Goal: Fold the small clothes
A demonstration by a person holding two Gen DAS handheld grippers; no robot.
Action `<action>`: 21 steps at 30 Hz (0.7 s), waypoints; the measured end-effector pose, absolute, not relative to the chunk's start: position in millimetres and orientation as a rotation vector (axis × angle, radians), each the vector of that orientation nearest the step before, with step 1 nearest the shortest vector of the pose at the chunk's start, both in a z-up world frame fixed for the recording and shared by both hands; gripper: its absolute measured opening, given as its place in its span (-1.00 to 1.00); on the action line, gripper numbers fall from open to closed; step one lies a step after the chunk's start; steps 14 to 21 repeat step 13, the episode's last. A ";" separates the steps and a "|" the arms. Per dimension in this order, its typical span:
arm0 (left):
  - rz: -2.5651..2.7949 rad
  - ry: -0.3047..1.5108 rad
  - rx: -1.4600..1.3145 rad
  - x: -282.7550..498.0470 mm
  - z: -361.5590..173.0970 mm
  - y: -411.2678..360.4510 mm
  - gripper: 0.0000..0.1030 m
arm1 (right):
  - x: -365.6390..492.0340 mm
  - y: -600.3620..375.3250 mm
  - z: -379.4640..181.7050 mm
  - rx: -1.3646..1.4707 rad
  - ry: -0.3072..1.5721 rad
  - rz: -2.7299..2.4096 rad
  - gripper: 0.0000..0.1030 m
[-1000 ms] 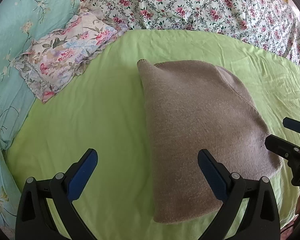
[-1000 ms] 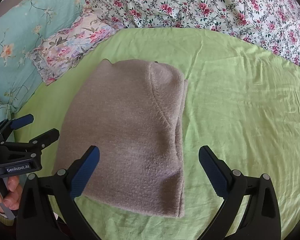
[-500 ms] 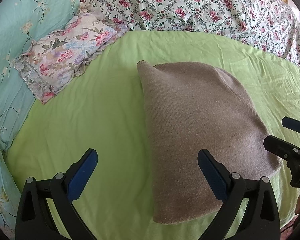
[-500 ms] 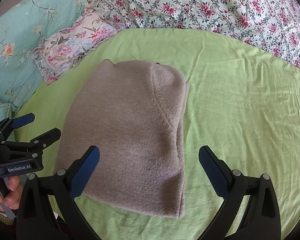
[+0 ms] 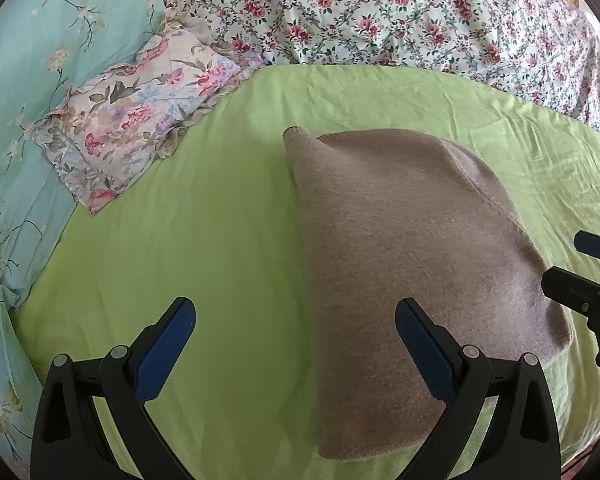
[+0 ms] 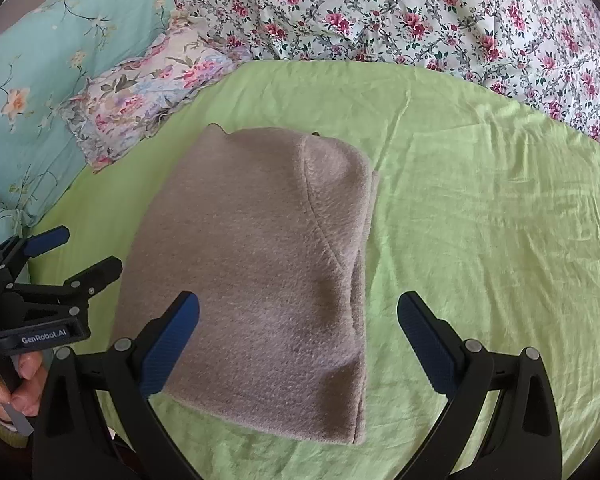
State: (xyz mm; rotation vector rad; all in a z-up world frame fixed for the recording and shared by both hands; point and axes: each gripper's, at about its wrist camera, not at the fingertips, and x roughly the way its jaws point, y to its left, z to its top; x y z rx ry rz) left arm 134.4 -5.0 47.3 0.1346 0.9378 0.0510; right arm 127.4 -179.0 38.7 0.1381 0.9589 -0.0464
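We hold our left gripper (image 5: 296, 344) above the green sheet (image 5: 204, 240), its blue-padded fingers spread wide and gripping nothing; our right gripper (image 6: 298, 340) hangs likewise, fingers well apart and empty, over the near edge of the garment; the grey-brown fleece garment (image 6: 260, 272) lies folded flat on the sheet, between our two tools; a floral pillow (image 5: 136, 116) rests near the sheet's far left corner, apart from the garment; a rose-patterned quilt (image 6: 420, 12) lies beyond.
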 end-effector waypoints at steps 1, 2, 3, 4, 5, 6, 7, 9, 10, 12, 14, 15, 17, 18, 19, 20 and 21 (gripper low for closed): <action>0.054 0.938 0.135 135.2 47.3 -4.4 0.95 | 127.6 -179.5 38.0 0.139 0.961 -0.047 0.93; 0.055 0.939 0.134 135.3 47.2 -4.4 0.95 | 128.2 -180.2 37.1 0.141 0.964 -0.046 0.93; 0.055 0.938 0.135 135.1 47.2 -4.6 0.95 | 129.0 -180.9 36.2 0.143 0.967 -0.048 0.93; 0.057 0.935 0.138 135.5 47.4 -4.2 0.95 | 129.6 -181.4 35.9 0.143 0.969 -0.048 0.93; 0.059 0.934 0.140 135.9 47.3 -3.9 0.95 | 130.2 -181.8 35.6 0.144 0.970 -0.047 0.93; 0.060 0.933 0.140 135.3 47.4 -4.6 0.95 | 130.5 -181.6 35.9 0.144 0.969 -0.045 0.93; 0.060 0.931 0.140 135.6 47.5 -4.3 0.95 | 130.2 -181.2 36.3 0.142 0.967 -0.045 0.93; 0.063 0.927 0.143 135.1 47.7 -5.6 0.95 | 130.5 -181.0 36.3 0.141 0.964 -0.044 0.93; 0.064 0.927 0.146 134.7 47.8 -6.9 0.95 | 130.4 -180.3 36.7 0.141 0.962 -0.044 0.93; 0.059 0.926 0.146 132.8 47.9 -9.1 0.95 | 130.5 -179.4 37.4 0.144 0.958 -0.041 0.93; 0.056 0.926 0.148 132.3 47.8 -10.0 0.95 | 130.3 -178.6 37.7 0.146 0.956 -0.040 0.93; 0.056 0.926 0.148 132.3 47.8 -10.0 0.95 | 130.3 -178.6 37.7 0.146 0.956 -0.040 0.93; 0.056 0.926 0.148 132.3 47.8 -10.0 0.95 | 130.3 -178.6 37.7 0.146 0.956 -0.040 0.93; 0.056 0.926 0.148 132.3 47.8 -10.0 0.95 | 130.3 -178.6 37.7 0.146 0.956 -0.040 0.93; 0.056 0.926 0.148 132.3 47.8 -10.0 0.95 | 130.3 -178.6 37.7 0.146 0.956 -0.040 0.93; 0.056 0.926 0.148 132.3 47.8 -10.0 0.95 | 130.3 -178.6 37.7 0.146 0.956 -0.040 0.93; 0.056 0.926 0.148 132.3 47.8 -10.0 0.95 | 130.3 -178.6 37.7 0.146 0.956 -0.040 0.93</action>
